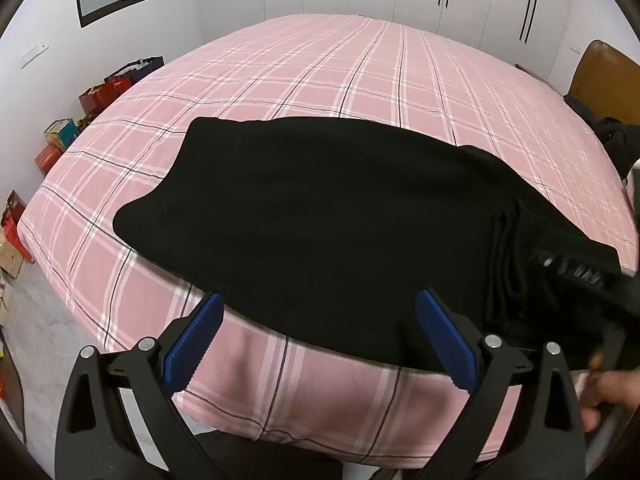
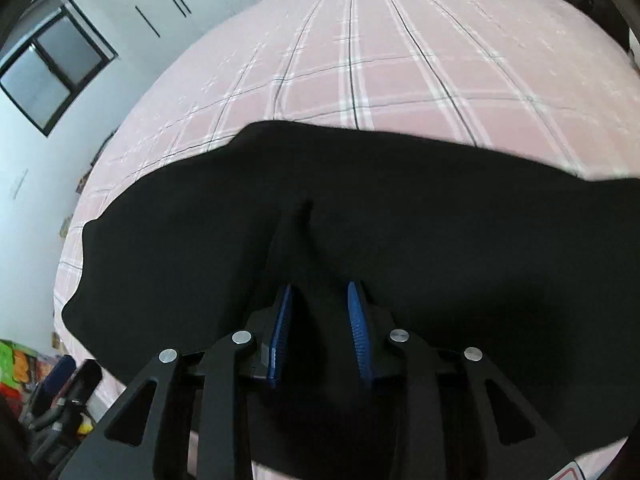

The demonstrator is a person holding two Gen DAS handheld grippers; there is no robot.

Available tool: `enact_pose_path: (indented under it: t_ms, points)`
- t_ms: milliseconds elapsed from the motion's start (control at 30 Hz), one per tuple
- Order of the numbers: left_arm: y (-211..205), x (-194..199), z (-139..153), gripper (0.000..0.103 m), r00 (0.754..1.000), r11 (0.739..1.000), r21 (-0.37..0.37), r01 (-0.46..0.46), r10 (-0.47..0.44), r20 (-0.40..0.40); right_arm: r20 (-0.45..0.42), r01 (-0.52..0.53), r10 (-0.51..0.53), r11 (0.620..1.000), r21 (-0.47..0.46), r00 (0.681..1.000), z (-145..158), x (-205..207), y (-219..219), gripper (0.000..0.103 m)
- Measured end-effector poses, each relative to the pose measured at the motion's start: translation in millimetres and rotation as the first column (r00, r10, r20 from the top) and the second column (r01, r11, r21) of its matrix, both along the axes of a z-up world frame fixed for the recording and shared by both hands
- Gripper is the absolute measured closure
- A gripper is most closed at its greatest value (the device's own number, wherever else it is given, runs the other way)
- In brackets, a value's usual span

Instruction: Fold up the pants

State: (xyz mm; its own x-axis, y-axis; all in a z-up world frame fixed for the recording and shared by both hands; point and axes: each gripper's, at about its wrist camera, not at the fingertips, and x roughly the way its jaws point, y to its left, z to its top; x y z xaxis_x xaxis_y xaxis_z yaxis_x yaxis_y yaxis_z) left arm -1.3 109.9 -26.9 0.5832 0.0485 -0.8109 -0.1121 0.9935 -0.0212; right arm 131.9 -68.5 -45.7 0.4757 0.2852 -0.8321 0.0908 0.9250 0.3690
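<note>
Black pants (image 1: 320,216) spread flat on the pink plaid bed (image 1: 320,64), near its front edge, long axis running side to side across both views, left end rounded off, right end bunched into soft pleats. Left tool (image 1: 320,338) poised just short of the near hem, blue pads (image 1: 194,344) set wide apart over bare sheet and the hem's edge, nothing pinched between them. Right tool (image 2: 320,324) already over the cloth at the pleated end, narrowed to a slim gap, black fabric lying between and beneath the blue pads (image 2: 356,328); hard to say from the right wrist view whether the pads press on the cloth or merely straddle it, so no firm call on a grip. Clearly the nearer hand to the work: right, on the garment; left, beside it. In the left wrist view, dark blurred shape of the right tool (image 1: 580,272) at the pants' right end, with a hand (image 1: 612,396) low at the frame's edge. Probably a fold along the long axis, right end carried toward the left. Fabric matte, thick-looking, limp, likely to drape and slide rather than hold a crease.
</note>
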Motion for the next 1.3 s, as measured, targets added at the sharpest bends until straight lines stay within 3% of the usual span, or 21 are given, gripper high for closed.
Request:
enact_pose_path:
  t_ms: [100,200,367,433,500,567,667,767,867,933,967,1000,1033,1167,1233,1300]
  points:
    - [-2,2,-1,0.007,1.0,1.0,0.005,0.004,-0.004,-0.004,0.061,-0.014,0.013,1.0,0.011,0.998,12,6,-2,0.073]
    - [-7,3,-2,0.007,1.0,1.0,0.025,0.018,-0.017,-0.009,-0.02,-0.078,0.077,0.993,-0.093,0.997,-24,21,7,0.061]
    - [-14,0,-2,0.007,0.999,0.996,0.08,0.037,-0.038,0.003,0.067,-0.077,0.092,0.976,-0.204,0.994,5,-5,6,0.059]
    - [-15,1,-3,0.007,0.999,0.996,0.085,0.038,-0.038,0.0,0.121,-0.018,0.054,0.96,-0.279,0.991,16,-25,-9,0.036]
    - [-16,2,-3,0.007,0.999,0.995,0.09,0.04,-0.039,-0.004,0.154,0.047,0.01,0.931,-0.362,0.988,24,-45,-20,0.025]
    - [-17,1,-3,0.007,0.999,0.994,0.098,0.043,-0.043,-0.001,0.157,0.11,-0.048,0.902,-0.417,0.986,25,-68,-46,0.025]
    - [-15,-1,-2,0.007,0.999,0.995,0.094,0.042,-0.042,0.003,0.114,0.228,-0.2,0.907,-0.355,0.973,14,-89,-100,0.021]
    - [-13,0,-3,0.007,0.999,0.996,0.078,0.036,-0.036,-0.001,0.001,0.381,-0.39,0.899,-0.217,0.921,-16,-102,-169,0.02]
    - [-13,0,-3,0.007,0.999,0.996,0.078,0.035,-0.035,0.0,-0.085,0.405,-0.409,0.913,-0.053,0.909,-50,-98,-195,0.02]
    - [-14,0,-3,0.007,0.999,0.996,0.086,0.038,-0.038,0.001,-0.083,0.415,-0.414,0.91,-0.008,0.906,-61,-96,-198,0.018]
    - [-15,0,-3,0.007,0.999,0.995,0.091,0.041,-0.041,0.001,-0.068,0.405,-0.405,0.914,-0.008,0.912,-59,-95,-193,0.021]
    - [-16,-1,-3,0.007,0.999,0.995,0.094,0.045,-0.045,0.0,-0.046,0.357,-0.355,0.934,0.034,0.934,-56,-90,-187,0.053]
    - [-17,0,-4,0.007,0.999,0.994,0.1,0.048,-0.048,-0.001,-0.045,0.338,-0.336,0.939,0.065,0.941,-51,-90,-183,0.077]
    - [-23,1,-6,0.007,0.998,0.989,0.135,0.056,-0.055,-0.009,0.075,0.277,-0.274,0.96,-0.036,0.959,-7,-90,-166,0.082]
    - [-28,1,-7,0.007,0.998,0.985,0.161,0.065,-0.065,-0.009,0.06,0.271,-0.266,0.959,-0.087,0.962,-18,-87,-167,0.081]
    - [-32,1,-7,0.007,0.997,0.98,0.186,0.071,-0.072,-0.005,-0.021,0.239,-0.246,0.955,-0.174,0.969,-54,-78,-163,0.078]
